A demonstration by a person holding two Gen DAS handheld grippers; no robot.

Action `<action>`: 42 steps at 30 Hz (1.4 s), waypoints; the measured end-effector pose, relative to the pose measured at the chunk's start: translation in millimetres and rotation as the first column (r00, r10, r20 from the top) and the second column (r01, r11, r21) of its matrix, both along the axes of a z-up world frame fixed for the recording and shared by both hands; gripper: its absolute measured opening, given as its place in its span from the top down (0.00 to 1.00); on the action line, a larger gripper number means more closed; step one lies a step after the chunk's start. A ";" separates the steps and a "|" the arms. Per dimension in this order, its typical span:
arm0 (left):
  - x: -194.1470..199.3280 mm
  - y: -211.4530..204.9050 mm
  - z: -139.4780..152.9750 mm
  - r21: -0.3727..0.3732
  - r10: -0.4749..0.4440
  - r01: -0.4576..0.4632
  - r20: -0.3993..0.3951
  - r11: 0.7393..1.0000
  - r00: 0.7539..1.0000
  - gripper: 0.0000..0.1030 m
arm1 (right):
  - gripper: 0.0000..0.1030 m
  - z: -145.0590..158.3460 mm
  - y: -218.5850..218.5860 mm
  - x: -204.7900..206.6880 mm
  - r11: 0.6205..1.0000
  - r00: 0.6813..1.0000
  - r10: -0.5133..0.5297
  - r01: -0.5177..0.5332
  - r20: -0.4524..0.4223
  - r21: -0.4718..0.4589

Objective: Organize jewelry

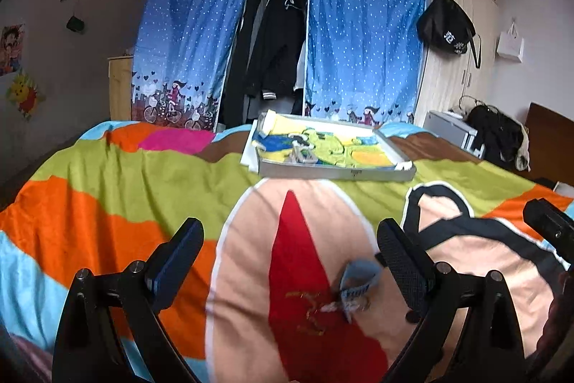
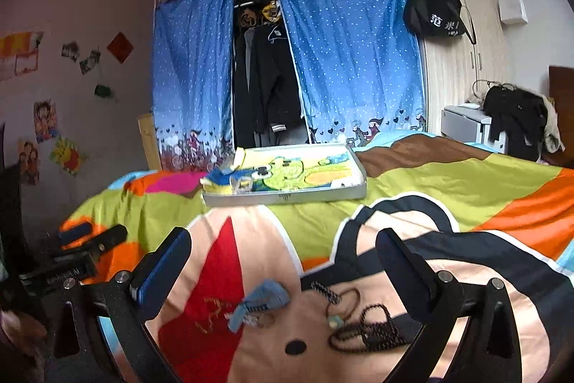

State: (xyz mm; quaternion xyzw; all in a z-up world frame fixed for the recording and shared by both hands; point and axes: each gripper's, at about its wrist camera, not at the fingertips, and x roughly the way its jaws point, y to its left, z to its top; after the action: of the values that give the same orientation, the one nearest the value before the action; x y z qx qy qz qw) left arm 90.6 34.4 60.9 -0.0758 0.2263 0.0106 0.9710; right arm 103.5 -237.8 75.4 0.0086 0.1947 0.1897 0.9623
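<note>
The left gripper (image 1: 290, 246) hangs released, its jaws spread wide over the bedspread (image 1: 118, 189) and holding nothing. Between them, nearer the right jaw, lie a thin gold chain (image 1: 308, 307) and a blue clip (image 1: 357, 280) with a pale beaded bit tangled at its base. The right gripper (image 2: 283, 255) is likewise released and empty. Below it lie the same clip (image 2: 260, 306) and, to its right, a dark bead string (image 2: 366, 329) looped on itself with a small pale pendant.

The step in hand looks like a first pick from this loose pile. It would go best by closing on one piece only, low and at a firm part such as the clip's body. The chain is fine and sits on soft cloth, so a shallow pinch could miss it or drag the neighbours along.

Farther back, well apart from the pile, sits a shallow grey tray (image 1: 337, 173) lined with a yellow, green and blue cloth. A few small pieces rest in its near left part; blur hides what they are.
</note>
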 end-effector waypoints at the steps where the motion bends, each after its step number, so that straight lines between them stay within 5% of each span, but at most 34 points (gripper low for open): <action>1: -3.4 0.9 -3.5 0.004 0.000 0.000 -0.003 1.000 1.000 0.08 | 0.00 -4.5 0.9 -2.9 1.000 1.000 0.000 0.000 -0.004 -0.014; 11: -16.0 9.8 -55.5 0.015 -0.030 0.033 -0.159 0.999 0.987 0.08 | 0.00 -64.9 -4.1 -15.3 0.998 0.989 -0.033 0.025 -0.144 -0.056; 18: 0.2 2.2 -86.3 -0.026 -0.115 0.113 -0.349 0.993 0.930 0.08 | 0.00 -95.9 -5.9 -15.1 0.997 0.972 -0.046 0.032 -0.231 -0.063; 31: 21.0 -8.4 -114.8 -0.061 -0.187 0.179 -0.460 0.982 0.868 0.08 | 0.00 -141.7 -12.6 -2.0 0.996 0.909 -0.086 0.067 -0.409 -0.059; 42: 33.1 -11.0 -130.2 -0.068 -0.209 0.202 -0.497 0.977 0.842 0.08 | 0.00 -157.9 -13.8 8.5 0.996 0.889 -0.086 0.078 -0.450 -0.036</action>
State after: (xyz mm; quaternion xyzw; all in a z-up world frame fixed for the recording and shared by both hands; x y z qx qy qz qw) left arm 123.7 23.5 -69.4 -0.0520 0.4776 -0.0754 0.8738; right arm 112.0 -251.7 -82.5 0.0523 0.4138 0.1402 0.8980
